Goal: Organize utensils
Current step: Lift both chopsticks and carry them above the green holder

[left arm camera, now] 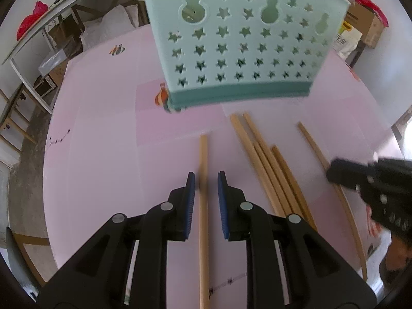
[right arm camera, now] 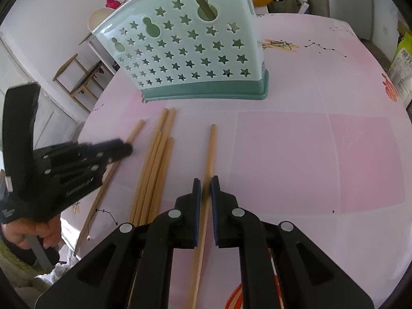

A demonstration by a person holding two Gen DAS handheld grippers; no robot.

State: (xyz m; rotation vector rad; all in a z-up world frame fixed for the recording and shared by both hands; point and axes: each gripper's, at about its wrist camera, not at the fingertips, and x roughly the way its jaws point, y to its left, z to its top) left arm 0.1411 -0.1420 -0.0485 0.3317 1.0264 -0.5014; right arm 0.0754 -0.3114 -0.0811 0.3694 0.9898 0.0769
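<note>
Pale walls. A long white side table point(left arm camera: 49, 16) stood at left, cardboard boxes point(left arm camera: 55, 73) beneath; wooden stool point(right arm camera: 77, 77) on grey concrete floor point(left arm camera: 25, 139). Soft daylight.

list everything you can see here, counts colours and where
holder: 1, teal with star holes, standing at the table's far side
chopsticks: 6, tan wood, flat before the holder; four bunched, one on each side
table: 1, pink cover, under everything
hand: 1, holding the left gripper
left gripper: 1, black, blue pads, open around the left chopstick
right gripper: 1, black, blue pads, shut on the right chopstick
</note>
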